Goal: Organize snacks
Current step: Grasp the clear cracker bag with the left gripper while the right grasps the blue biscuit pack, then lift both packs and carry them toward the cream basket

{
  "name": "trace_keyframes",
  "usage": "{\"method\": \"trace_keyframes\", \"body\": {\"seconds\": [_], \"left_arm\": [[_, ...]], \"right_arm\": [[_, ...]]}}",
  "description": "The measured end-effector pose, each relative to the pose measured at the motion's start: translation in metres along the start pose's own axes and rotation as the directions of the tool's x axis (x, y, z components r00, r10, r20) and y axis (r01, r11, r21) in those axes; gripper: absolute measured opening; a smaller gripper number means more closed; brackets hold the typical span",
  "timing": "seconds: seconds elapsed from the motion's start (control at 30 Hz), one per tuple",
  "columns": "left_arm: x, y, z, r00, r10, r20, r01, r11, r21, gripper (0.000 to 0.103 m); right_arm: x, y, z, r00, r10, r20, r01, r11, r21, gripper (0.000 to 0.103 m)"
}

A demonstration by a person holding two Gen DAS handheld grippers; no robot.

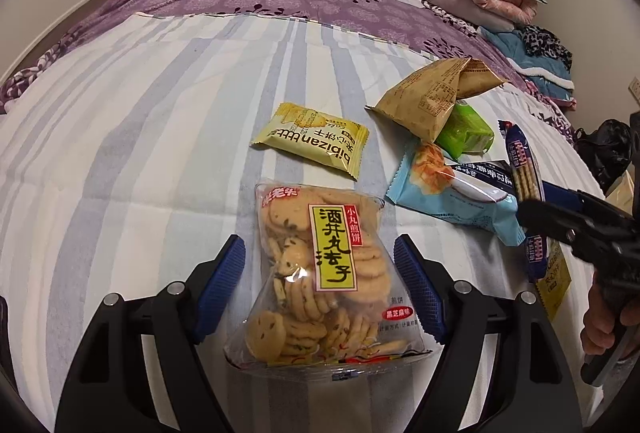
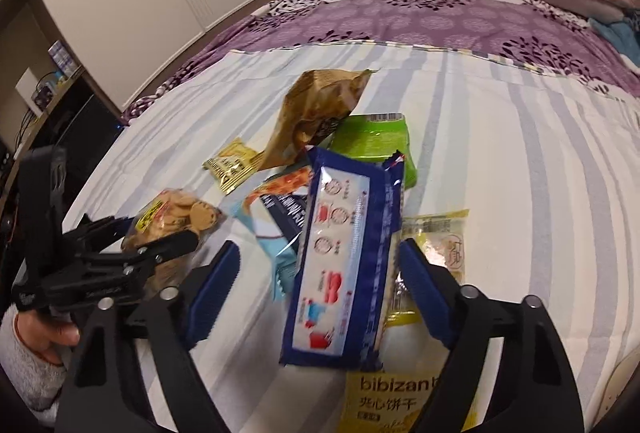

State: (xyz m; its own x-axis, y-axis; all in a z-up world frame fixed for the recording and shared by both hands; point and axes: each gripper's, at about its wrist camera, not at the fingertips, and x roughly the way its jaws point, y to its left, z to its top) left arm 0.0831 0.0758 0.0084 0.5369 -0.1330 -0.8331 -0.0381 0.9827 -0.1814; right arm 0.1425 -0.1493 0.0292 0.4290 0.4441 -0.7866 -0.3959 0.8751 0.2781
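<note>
Bedroom: bed (image 1: 140, 137) w/ striped sheet, snacks scattered on it. Left tongs (image 1: 320, 289) straddle the clear cookie bag (image 1: 320, 273), pads just off both sides, not pinching. Right tongs (image 2: 316, 293) straddle the blue cracker pack (image 2: 344, 265) atop the pile; right pad at its edge, left pad clear, so no grip yet. Judging: both light, crinkly, slick film; contents brittle, so squeeze gently mid-body across the width, not at the seams. Cookie bag: see-thru, round tan biscuits, yellow label. Cracker pack: long, blue w/ white panel.
</note>
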Motion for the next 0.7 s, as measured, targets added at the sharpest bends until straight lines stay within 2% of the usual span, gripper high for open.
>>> {"method": "trace_keyframes", "body": {"seconds": [0.07, 0.2, 0.47, 0.7], "left_arm": [[0.000, -0.002, 0.000, 1.000, 0.009, 0.007, -0.009, 1.000, 0.012, 0.069], [-0.004, -0.005, -0.001, 1.000, 0.007, 0.012, -0.007, 1.000, 0.017, 0.064], [-0.019, -0.004, -0.006, 1.000, 0.005, 0.031, -0.005, 1.000, -0.003, 0.063], [-0.039, -0.010, -0.006, 0.998, -0.004, 0.065, 0.004, 1.000, 0.010, 0.063]], "right_arm": [[0.003, 0.000, 0.000, 1.000, -0.007, -0.002, 0.007, 1.000, 0.010, 0.066], [-0.002, 0.003, -0.006, 1.000, 0.017, 0.002, -0.017, 0.999, 0.029, 0.048], [-0.030, 0.015, -0.024, 0.999, 0.042, 0.035, -0.043, 0.998, 0.038, 0.045], [-0.062, 0.018, -0.031, 0.992, 0.060, 0.109, -0.068, 0.995, 0.073, 0.044]]}}
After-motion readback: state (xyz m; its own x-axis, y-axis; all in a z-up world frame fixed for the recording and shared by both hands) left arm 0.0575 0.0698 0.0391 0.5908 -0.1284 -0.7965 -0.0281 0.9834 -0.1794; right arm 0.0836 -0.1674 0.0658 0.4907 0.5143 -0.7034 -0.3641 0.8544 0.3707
